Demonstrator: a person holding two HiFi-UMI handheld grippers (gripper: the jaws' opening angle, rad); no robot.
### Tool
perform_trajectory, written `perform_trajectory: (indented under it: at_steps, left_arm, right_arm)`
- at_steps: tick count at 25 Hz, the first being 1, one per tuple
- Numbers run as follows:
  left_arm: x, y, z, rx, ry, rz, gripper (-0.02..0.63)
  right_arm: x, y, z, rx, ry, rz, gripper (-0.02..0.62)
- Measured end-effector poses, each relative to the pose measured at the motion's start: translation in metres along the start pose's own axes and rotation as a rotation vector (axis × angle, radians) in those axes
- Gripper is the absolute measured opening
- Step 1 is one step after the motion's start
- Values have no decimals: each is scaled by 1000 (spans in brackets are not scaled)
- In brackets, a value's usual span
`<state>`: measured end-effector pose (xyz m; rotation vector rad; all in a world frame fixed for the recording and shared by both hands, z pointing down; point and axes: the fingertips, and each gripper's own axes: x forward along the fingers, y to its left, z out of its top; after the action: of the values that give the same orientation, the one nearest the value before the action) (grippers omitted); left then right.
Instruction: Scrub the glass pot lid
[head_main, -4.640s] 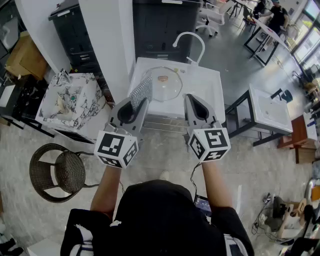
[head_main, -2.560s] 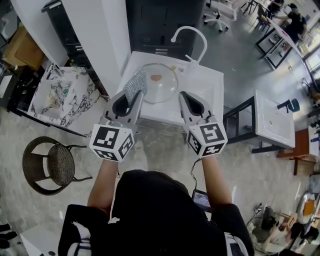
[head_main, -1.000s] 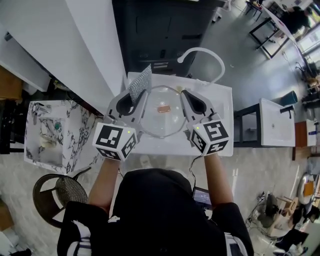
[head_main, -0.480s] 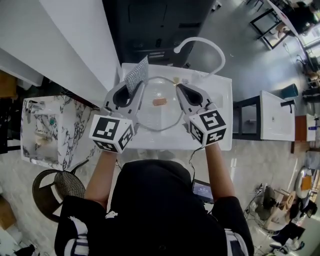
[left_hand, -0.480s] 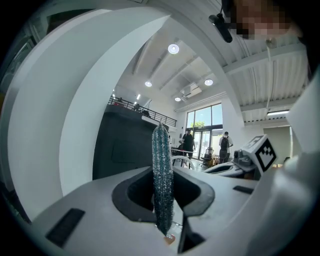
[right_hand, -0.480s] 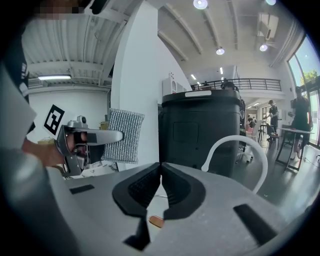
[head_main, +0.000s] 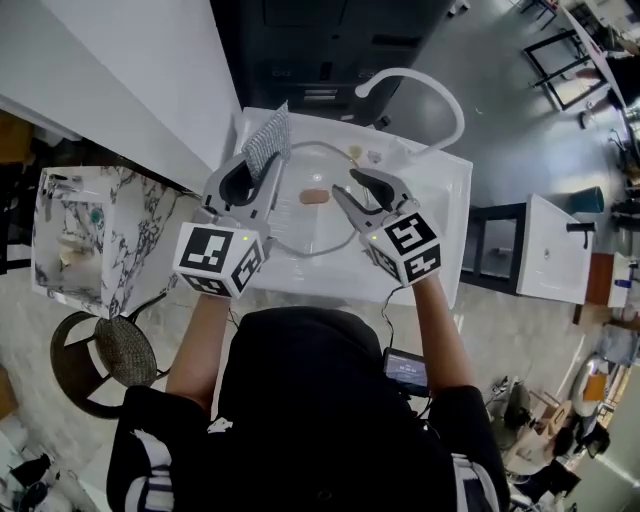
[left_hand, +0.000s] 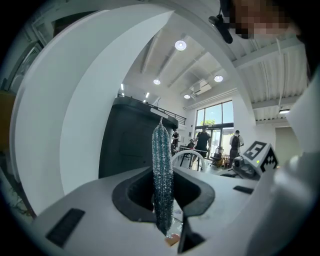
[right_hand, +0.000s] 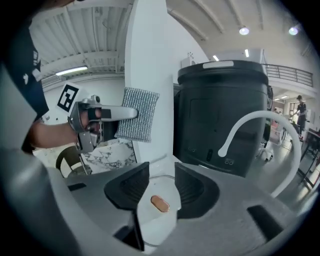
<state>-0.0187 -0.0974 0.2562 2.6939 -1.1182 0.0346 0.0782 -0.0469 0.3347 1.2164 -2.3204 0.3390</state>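
Note:
The glass pot lid (head_main: 310, 215) lies in the white sink (head_main: 440, 235), its copper knob (head_main: 314, 196) on top. My left gripper (head_main: 262, 168) is shut on a silver scrub cloth (head_main: 266, 140), which stands up above the lid's left edge. In the left gripper view the scrub cloth (left_hand: 162, 175) shows edge-on between the jaws. My right gripper (head_main: 343, 183) hovers over the lid just right of the knob. Its jaws are opening and grip nothing. In the right gripper view the knob (right_hand: 160, 202) shows through the gap, on the lid (right_hand: 155, 222) below.
A white arched faucet (head_main: 430, 85) rises at the sink's back right. A black cabinet (head_main: 330, 40) stands behind it and a white wall (head_main: 120, 70) at the left. A marble basin (head_main: 70, 230) and a wicker chair (head_main: 100, 360) are at the left.
The person has stepped up to the sink, and both grippers have come over the lid. The right gripper's jaws, shut before, have parted beside the knob.

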Motion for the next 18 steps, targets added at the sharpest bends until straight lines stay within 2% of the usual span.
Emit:
perform_trajectory:
  at_steps: [5, 9, 14, 18]
  left_arm:
    - [4, 6, -15, -9, 22, 49, 72]
    - [6, 11, -28, -10, 30, 80, 72]
    - [5, 19, -47, -43, 45, 101, 72]
    - [6, 24, -62, -60, 70, 127, 72]
  right_arm:
    - [21, 17, -29, -109, 103, 136, 252]
    - [37, 21, -57, -198, 182, 221, 312]
    - [53, 16, -85, -262, 257, 243, 359]
    - [66, 11, -109, -351, 341, 254, 392]
